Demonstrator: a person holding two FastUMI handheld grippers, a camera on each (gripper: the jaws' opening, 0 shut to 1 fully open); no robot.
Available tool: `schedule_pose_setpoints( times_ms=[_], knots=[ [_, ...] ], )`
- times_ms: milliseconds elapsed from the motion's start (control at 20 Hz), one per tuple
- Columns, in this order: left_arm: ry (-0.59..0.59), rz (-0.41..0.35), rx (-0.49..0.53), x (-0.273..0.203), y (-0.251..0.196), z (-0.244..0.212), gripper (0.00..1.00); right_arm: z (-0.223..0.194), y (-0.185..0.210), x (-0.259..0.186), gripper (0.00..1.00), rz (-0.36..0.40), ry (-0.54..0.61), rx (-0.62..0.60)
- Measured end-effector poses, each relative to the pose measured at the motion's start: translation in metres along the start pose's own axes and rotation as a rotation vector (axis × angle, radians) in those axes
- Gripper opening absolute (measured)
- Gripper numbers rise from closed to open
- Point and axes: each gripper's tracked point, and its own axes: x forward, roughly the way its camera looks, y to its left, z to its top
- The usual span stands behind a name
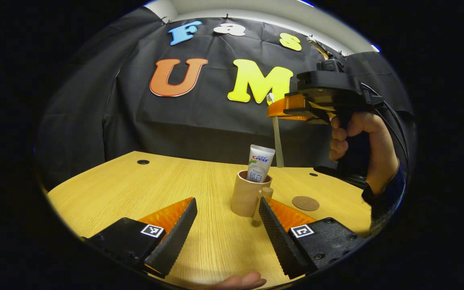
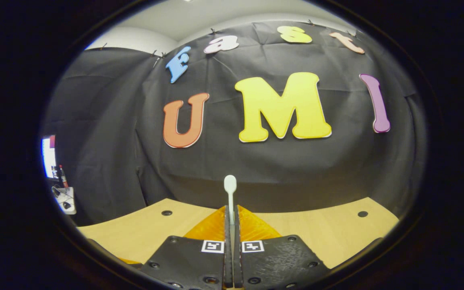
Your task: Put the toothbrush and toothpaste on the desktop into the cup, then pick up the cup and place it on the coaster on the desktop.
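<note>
Slim toothbrush (image 2: 230, 193) pinched; squat round cup (image 1: 246, 195)

A recording booth in a lab or office is shown, not a home. A wooden desktop (image 1: 199, 189) with cable holes (image 1: 143, 162) is enclosed by black cloth (image 2: 107, 133) pinned up as a wall, below a pale ceiling (image 2: 199, 16). Past the cloth's edge, a lit screen (image 2: 48, 156) and cluttered equipment (image 2: 63, 197) can be seen.
</note>
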Motion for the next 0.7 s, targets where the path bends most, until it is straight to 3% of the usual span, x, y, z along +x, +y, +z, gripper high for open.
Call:
schedule_pose_setpoints(
  times_ms=[500,600,650,700],
  knots=[
    [-0.006,-0.022,-0.004,0.003,-0.005,0.001,0.98,-0.025,0.008,0.009,0.02,0.033,0.066,0.010],
    [0.003,-0.024,-0.009,0.004,-0.006,-0.001,0.98,-0.022,0.009,0.006,0.08,0.039,0.069,0.001],
    [0.006,-0.022,-0.011,0.004,-0.006,-0.002,0.98,-0.020,0.012,0.002,0.22,0.052,0.058,-0.008],
    [0.006,-0.024,-0.013,0.003,-0.006,-0.002,0.98,-0.016,0.014,-0.001,0.27,0.051,0.045,-0.033]
  ],
)
